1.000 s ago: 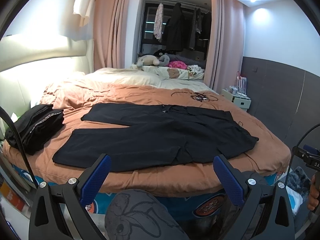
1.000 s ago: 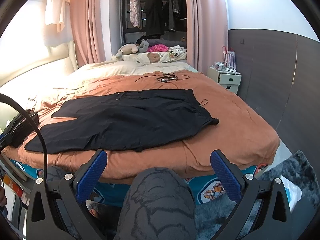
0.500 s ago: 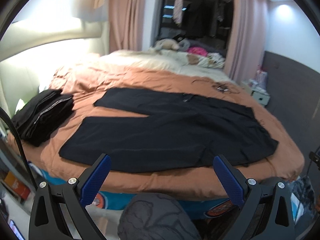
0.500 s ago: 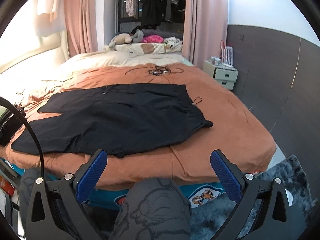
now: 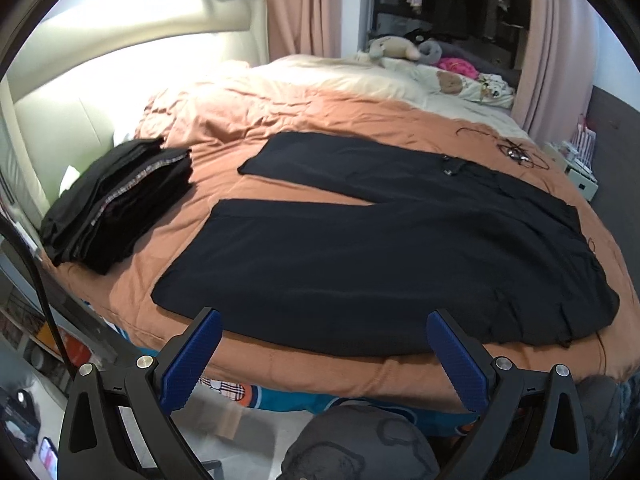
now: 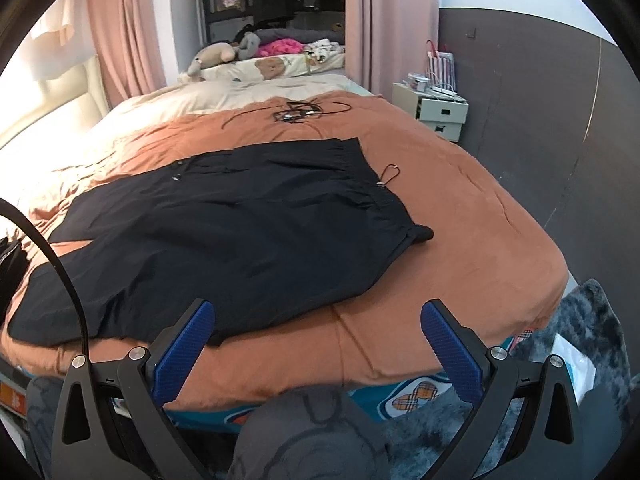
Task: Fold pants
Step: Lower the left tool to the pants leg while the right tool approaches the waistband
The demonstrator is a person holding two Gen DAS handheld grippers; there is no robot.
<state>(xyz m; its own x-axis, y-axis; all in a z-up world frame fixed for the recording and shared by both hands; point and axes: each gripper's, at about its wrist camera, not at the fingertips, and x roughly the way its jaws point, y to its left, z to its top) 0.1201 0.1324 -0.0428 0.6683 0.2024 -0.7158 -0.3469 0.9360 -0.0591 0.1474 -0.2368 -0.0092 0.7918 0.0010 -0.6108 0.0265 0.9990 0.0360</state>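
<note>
Room: bedroom with pink curtains (image 6: pixel 120 40), an open wardrobe behind them and a dark wall panel on the far right.
Bed: an orange-brown bedspread (image 5: pixel 280 108) (image 6: pixel 480 216) covers most of it; cream bedding and plush toys (image 5: pixel 394 46) lie at the far end.
Black pants: the black pants (image 5: pixel 400 248) (image 6: pixel 224 232) lie flat and unfolded on the bedspread, waistband toward the nightstand side, both legs spread apart toward the headboard side, near the bed's front edge.
Stack of folded dark clothes: the stack of folded dark clothes (image 5: pixel 116 208) sits on the bedspread beyond the pants' leg ends, apart from them.
Cables: tangled black cables (image 6: pixel 296 112) lie on the bedspread past the waistband.
Nightstand: a white nightstand (image 6: pixel 438 110) stands beside the bed against the dark wall.
Left claw: the left claw (image 5: pixel 322 320) hangs wide open over the bed's front edge, empty, blue pads not touching the pants.
Right claw: the right claw (image 6: pixel 316 312) is spread wide, empty, above the front edge near the waistband end.
Person: a grey-clad knee (image 6: pixel 308 440) shows below the claws.
</note>
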